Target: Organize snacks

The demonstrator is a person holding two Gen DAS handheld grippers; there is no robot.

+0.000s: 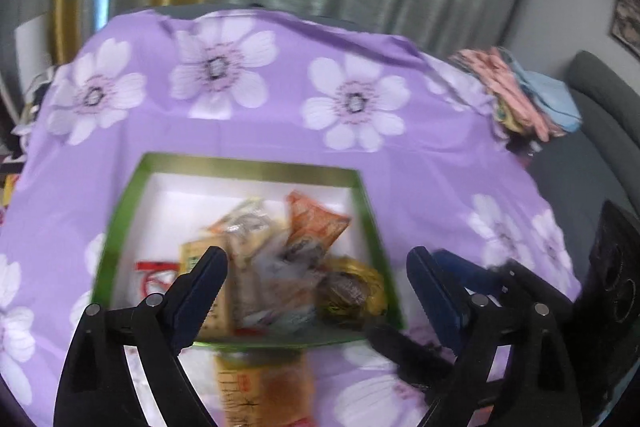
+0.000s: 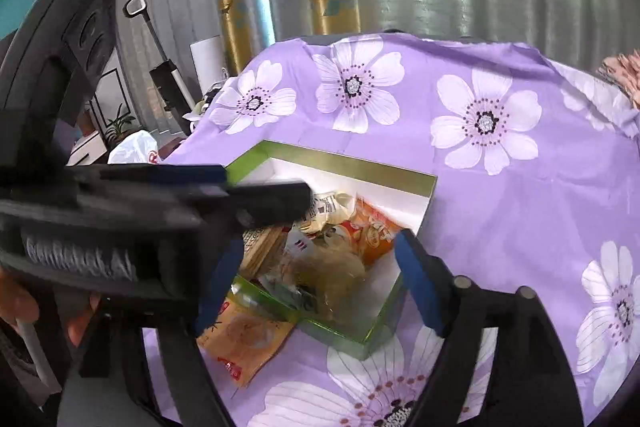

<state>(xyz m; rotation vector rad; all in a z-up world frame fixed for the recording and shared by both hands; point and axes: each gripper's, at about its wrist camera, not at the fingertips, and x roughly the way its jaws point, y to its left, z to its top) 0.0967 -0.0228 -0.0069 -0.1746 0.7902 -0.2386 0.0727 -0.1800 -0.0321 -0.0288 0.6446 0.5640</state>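
On the left, my left tongs (image 1: 316, 263) tilt down over the green box (image 1: 120, 227), their 2 jaws wide apart with nothing between the pads. Motion smears that view, so most wrappers inside are hard to read; I make out an orange packet (image 1: 316, 221) and a gold-wrapped piece (image 1: 354, 287) among the snacks. From the right wrist view, the left tongs cross in front and hide the box's left part, with my fingers (image 2: 18, 301) under them. My right tongs (image 2: 316, 283) also angle down, jaws apart and empty, the box just beyond their tips. 1 yellow packet (image 2: 248, 337) lies outside on the purple flowered cloth (image 2: 500, 227), against the box's near wall.
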